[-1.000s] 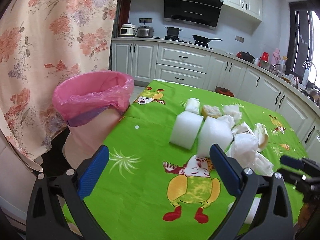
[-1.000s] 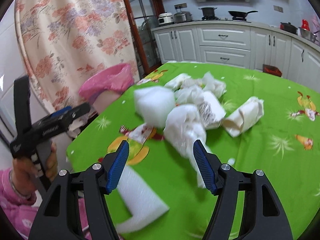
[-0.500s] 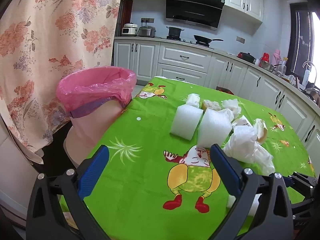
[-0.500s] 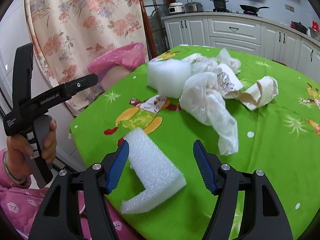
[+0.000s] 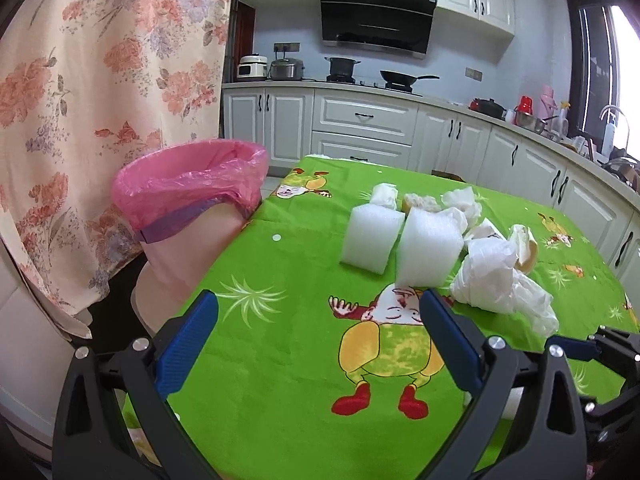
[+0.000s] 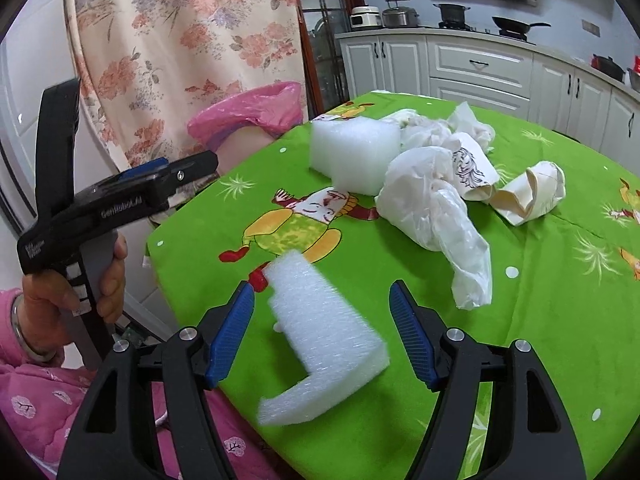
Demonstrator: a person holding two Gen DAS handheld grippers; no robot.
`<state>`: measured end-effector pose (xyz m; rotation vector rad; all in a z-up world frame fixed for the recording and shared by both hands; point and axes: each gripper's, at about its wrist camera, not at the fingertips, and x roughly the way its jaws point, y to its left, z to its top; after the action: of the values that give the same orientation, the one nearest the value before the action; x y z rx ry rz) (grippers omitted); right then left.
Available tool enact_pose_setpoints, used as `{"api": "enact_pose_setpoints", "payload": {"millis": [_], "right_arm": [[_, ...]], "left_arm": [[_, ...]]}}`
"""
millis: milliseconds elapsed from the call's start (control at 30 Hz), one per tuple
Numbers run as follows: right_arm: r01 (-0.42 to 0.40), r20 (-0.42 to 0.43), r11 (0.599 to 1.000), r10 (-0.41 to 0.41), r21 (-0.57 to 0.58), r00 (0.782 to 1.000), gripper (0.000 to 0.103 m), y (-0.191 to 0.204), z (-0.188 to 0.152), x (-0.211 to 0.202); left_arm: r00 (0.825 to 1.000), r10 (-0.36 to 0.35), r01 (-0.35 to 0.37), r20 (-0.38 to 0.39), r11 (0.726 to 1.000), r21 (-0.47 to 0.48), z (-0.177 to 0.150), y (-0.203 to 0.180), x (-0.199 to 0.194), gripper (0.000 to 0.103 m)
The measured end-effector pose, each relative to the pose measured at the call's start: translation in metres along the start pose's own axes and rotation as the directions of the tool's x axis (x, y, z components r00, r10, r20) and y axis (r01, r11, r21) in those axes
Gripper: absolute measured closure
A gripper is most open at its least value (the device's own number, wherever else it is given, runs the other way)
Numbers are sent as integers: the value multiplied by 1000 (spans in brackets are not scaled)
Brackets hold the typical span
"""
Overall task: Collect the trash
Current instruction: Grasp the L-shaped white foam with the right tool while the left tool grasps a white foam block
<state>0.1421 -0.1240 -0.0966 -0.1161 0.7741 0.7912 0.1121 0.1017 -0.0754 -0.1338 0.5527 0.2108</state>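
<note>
Straddling the L-shaped foam piece (image 6: 320, 332) at six o'clock on the tabletop (image 6: 540, 280), right tool (image 6: 322, 332) spread wide, pads clear; left tool (image 5: 320, 344) open, empty. Could squash or slip out if pinched off-centre, missing the pink-lined bin (image 5: 188, 188) at ten o'clock.

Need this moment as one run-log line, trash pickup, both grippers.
left gripper: open, empty | right gripper: open, jaws just widened, astride L-shaped foam piece, not gripped | pink-lined bin: beside table edge
</note>
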Motion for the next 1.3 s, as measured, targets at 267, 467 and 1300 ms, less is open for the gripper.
{"api": "enact_pose_setpoints", "payload": {"millis": [267,467,1300], "right_arm": [[47,-66,999,-47,-1,997,49,-5,-14,18],[95,4,995,-95,30,995,54,-22,-11,2],[150,167,954,-197,260,966,54,-104,-11,-56]], "left_arm": [[1000,-7,7,-6,1000,14,-2,-4,0,5],[998,-56,56,-11,997,44,5,-30,13,5],[994,-82,95,-77,977,189,32,-120,121,53]]}}
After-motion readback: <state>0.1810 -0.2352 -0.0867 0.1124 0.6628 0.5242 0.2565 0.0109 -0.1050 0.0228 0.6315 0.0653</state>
